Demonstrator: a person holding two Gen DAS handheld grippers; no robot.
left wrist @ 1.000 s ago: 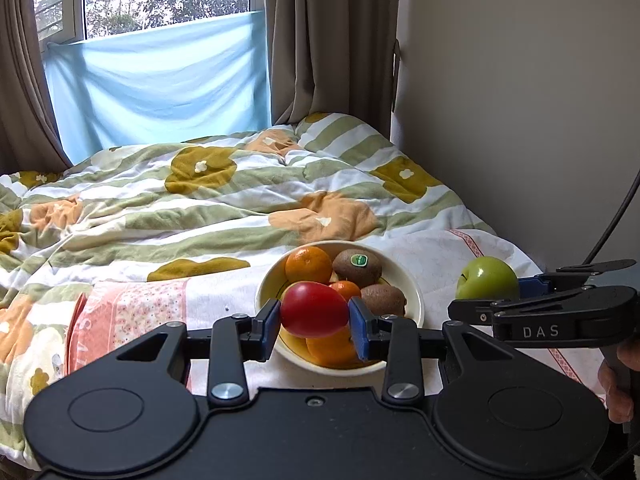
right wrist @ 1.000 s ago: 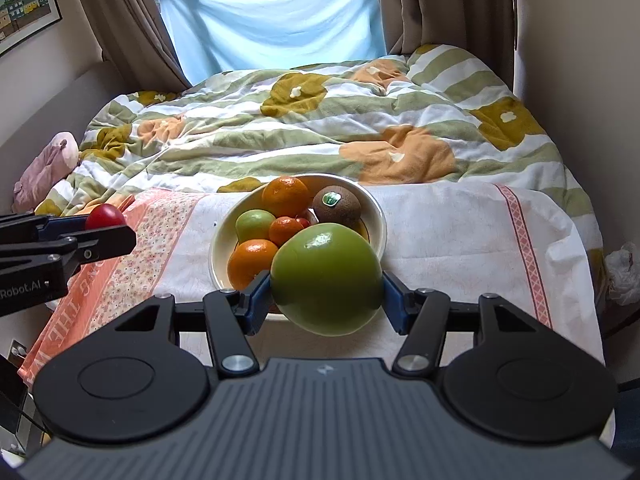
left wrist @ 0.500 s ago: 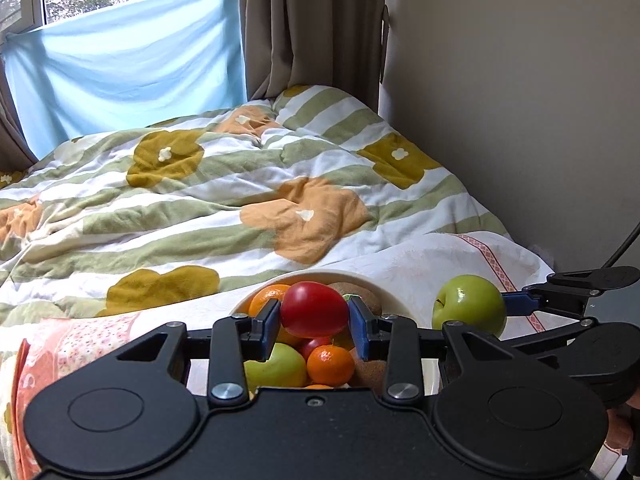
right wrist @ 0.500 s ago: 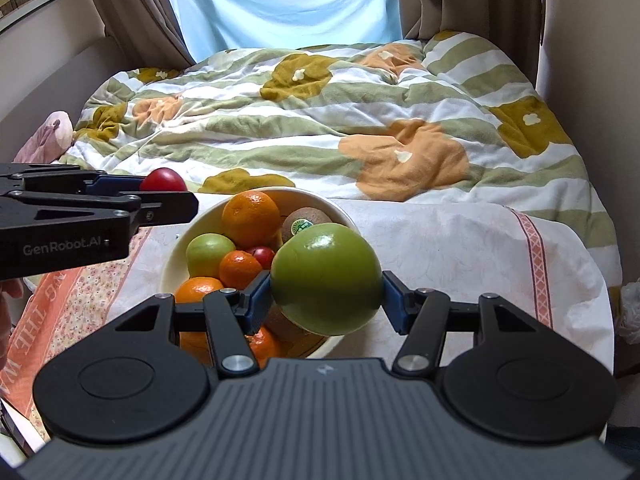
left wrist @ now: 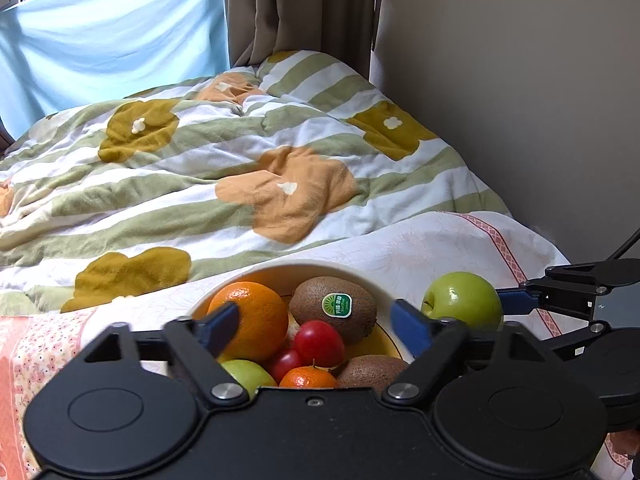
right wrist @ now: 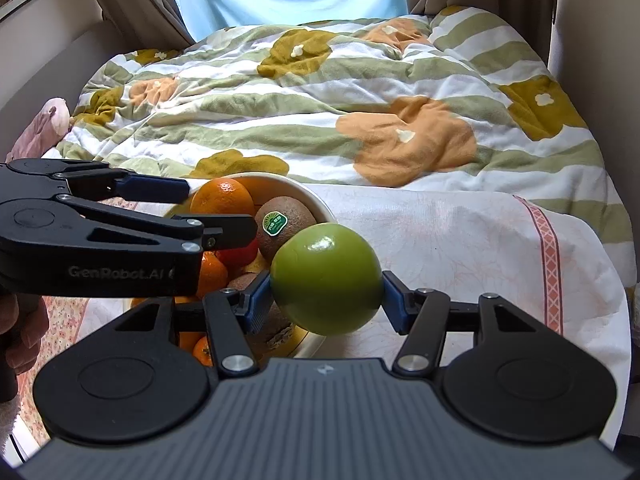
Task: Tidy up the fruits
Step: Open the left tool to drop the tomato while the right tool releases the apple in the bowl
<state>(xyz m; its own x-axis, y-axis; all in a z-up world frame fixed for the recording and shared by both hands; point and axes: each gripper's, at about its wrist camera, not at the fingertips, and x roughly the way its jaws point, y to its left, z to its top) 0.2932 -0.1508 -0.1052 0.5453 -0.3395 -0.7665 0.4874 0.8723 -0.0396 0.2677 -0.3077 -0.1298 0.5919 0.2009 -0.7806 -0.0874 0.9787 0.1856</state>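
- Left gripper: spread wide above the bowl, holding nothing.
- Red fruit: in the bowl, among oranges and kiwis.
- Right gripper: pinching green apple just beside the bowl's rim.

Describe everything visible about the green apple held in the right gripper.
The green apple is large, round, smooth and glossy, with window glare on top. In the left wrist view its stem dimple faces sideways toward the bowl, so it lies tilted. The right gripper is shut on it, a blue pad pressing each side. It hangs beside the bowl's rim, over the white cloth, apparently touching nothing but the pads. No bruises or sticker show.
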